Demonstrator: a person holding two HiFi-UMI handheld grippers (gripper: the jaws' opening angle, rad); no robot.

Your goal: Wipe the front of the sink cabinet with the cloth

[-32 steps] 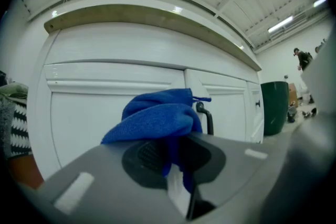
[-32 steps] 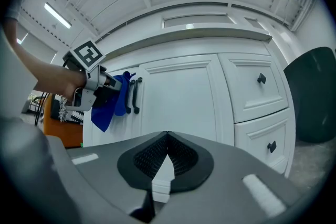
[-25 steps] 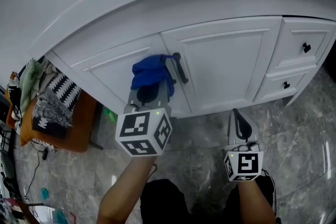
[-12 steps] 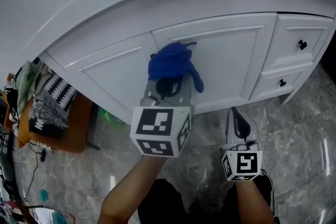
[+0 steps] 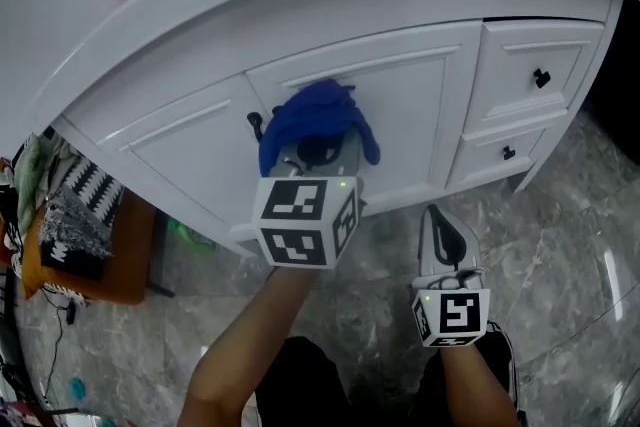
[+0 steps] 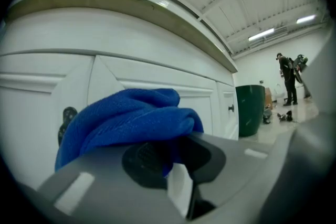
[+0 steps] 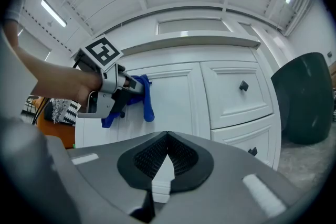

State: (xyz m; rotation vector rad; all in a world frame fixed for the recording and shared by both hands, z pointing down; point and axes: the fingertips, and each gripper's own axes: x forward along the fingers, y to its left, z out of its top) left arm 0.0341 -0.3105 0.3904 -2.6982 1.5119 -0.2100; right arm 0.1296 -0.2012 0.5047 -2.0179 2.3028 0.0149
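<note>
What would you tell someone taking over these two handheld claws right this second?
Left claw: shut on the blue cloth, which looks pressed to a cabinet door, just right of a black handle.
Right claw: shut, empty, held low and clear of the cabinet.
Done: cannot tell how much has been wiped.
Left: cover both doors and the drawers at the right.

cloth swept rightward
the left gripper (image 5: pixel 316 147) has carried the blue cloth (image 5: pixel 318 115) across the door handle (image 5: pixel 254 124), from its left side to its right.
</note>
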